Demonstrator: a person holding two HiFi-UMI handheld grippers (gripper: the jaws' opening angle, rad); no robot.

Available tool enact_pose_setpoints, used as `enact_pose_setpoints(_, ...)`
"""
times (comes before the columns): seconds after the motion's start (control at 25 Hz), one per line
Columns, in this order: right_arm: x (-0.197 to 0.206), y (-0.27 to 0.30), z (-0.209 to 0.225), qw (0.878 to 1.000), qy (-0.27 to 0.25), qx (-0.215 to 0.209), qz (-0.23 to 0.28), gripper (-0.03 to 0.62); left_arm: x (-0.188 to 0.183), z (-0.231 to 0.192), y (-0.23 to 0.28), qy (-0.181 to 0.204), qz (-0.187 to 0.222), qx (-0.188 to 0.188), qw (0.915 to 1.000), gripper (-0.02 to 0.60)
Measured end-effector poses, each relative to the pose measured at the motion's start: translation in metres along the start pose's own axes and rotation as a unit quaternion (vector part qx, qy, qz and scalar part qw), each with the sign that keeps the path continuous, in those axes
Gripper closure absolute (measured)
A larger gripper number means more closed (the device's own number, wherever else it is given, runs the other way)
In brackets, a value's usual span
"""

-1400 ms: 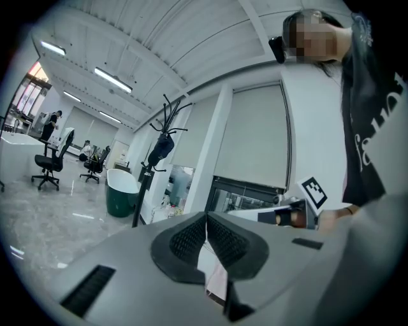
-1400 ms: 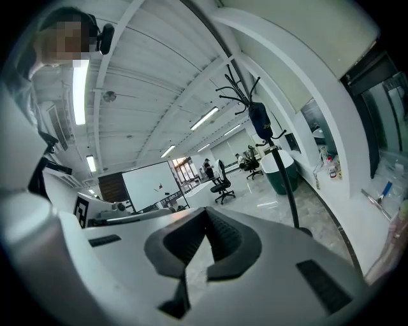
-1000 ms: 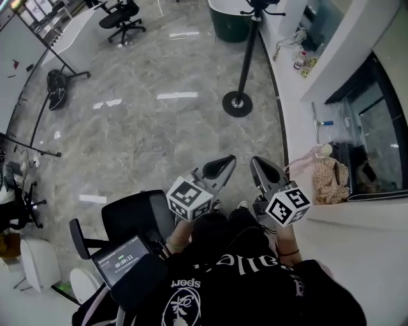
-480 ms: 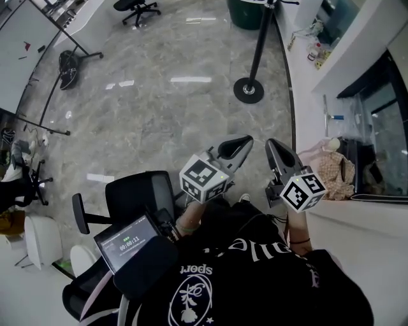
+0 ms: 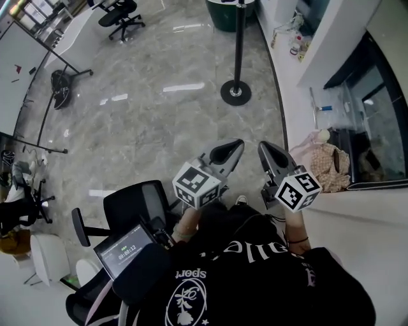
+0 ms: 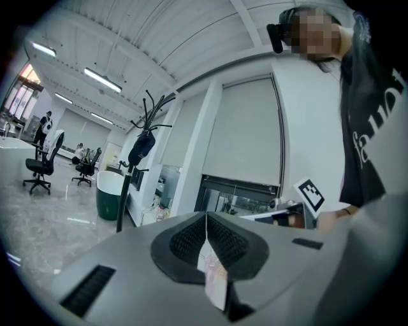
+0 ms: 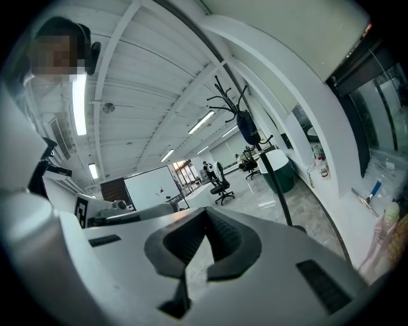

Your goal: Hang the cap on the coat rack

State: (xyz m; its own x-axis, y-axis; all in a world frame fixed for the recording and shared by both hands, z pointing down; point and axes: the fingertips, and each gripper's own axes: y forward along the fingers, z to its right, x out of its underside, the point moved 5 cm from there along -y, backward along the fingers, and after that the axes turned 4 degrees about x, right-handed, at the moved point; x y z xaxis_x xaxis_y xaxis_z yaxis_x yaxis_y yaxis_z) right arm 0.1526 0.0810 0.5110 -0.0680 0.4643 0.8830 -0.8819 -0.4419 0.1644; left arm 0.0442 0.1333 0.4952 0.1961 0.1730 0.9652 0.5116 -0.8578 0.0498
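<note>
The black coat rack [image 6: 141, 134] stands on the marble floor ahead, and a dark cap [image 6: 141, 148] hangs from one of its hooks. The right gripper view shows that cap [image 7: 247, 129] on the rack [image 7: 237, 105] too. From the head view I see only the rack's pole [image 5: 240, 44] and round base [image 5: 235, 93]; its top is cut off. My left gripper [image 5: 239, 146] and right gripper [image 5: 261, 146] are held side by side in front of the person's body, well short of the rack. Both are shut with nothing between the pads.
A dark green tub [image 5: 228, 14] stands behind the rack. A white counter [image 5: 299, 121] runs along the right, with a beige bag [image 5: 330, 167] on it. A black office chair [image 5: 137, 207] and a tablet [image 5: 122, 252] are at my lower left. A tripod stand [image 5: 58, 86] is far left.
The head camera has swung about, so the rack's base shifts in the picture. Both grippers stay shut and side by side, in much the same place before the body.
</note>
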Motion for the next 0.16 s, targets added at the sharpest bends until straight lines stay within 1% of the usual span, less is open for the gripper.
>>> enact_pose_setpoints(0.16, -0.003, -0.016, 0.020, 1.000, 0.003, -0.003, -0.002, 0.579, 0.005, 0.013, 0.019, 0.002, -0.003, -0.006, 1.0000, 0.577)
